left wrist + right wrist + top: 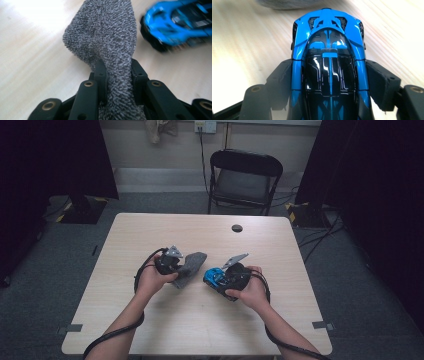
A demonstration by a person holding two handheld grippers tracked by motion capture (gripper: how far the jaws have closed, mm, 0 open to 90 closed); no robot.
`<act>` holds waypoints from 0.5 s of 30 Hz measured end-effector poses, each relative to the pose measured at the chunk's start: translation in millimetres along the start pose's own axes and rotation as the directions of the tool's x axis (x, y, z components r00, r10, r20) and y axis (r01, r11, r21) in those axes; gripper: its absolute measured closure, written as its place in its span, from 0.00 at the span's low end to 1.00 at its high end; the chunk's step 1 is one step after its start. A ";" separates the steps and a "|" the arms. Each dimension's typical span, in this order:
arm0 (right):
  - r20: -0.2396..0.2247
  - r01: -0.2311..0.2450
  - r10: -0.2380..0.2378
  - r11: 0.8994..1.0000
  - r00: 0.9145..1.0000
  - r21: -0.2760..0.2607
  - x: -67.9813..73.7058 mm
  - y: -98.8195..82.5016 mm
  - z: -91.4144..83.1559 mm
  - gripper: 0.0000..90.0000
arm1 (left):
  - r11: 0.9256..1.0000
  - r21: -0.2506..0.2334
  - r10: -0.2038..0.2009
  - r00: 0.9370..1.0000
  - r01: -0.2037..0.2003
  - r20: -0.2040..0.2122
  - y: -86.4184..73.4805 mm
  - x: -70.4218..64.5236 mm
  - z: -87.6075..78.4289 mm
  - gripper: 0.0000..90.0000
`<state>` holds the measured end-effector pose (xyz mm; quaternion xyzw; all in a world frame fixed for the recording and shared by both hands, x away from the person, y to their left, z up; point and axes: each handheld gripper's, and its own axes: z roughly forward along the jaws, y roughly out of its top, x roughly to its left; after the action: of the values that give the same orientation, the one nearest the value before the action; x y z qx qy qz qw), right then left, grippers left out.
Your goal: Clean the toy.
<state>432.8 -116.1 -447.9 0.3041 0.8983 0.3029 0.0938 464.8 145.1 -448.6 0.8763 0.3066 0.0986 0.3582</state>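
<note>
So we've got the grey sock (105,37) pinched in our left gripper (117,72), jaws squeezed tight on its lower part w/ the rest spreading out ahead of the gripper and lying on the tabletop (32,62). The blue toy car (328,57) sits in our right gripper (329,75), jaws standing fairly wide and pressing on both its flanks, nose pointing straight ahead of the gripper. From the left gripper, the car lies ahead & to the right, just beside the sock, not touching it. In the high view both grippers sit near the tabletop's middle, left (169,261) and right (227,274), close together. Beyond the tabletop stands a black folding chair (245,177).
</note>
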 end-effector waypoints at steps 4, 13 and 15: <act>-0.019 0.013 -0.013 1.000 1.000 -0.013 6.0 4.2 -0.7 0.32 | 0.999 0.020 0.042 0.998 -0.043 0.050 4.4 -10.2 12.1 0.81; 0.003 -0.016 0.016 1.000 1.000 -0.004 -3.3 3.1 -2.2 0.32 | 0.997 0.034 0.065 0.993 -0.068 0.100 -0.8 -17.9 10.0 0.81; 0.008 -0.029 0.029 1.000 1.000 0.001 -7.0 1.8 -1.9 0.32 | 0.996 0.037 0.071 0.990 -0.076 0.122 -3.2 -20.1 8.1 0.81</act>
<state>438.5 -120.1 -445.4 0.3183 0.8936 0.3025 0.0929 450.6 130.1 -455.7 0.8987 0.2538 0.0521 0.3538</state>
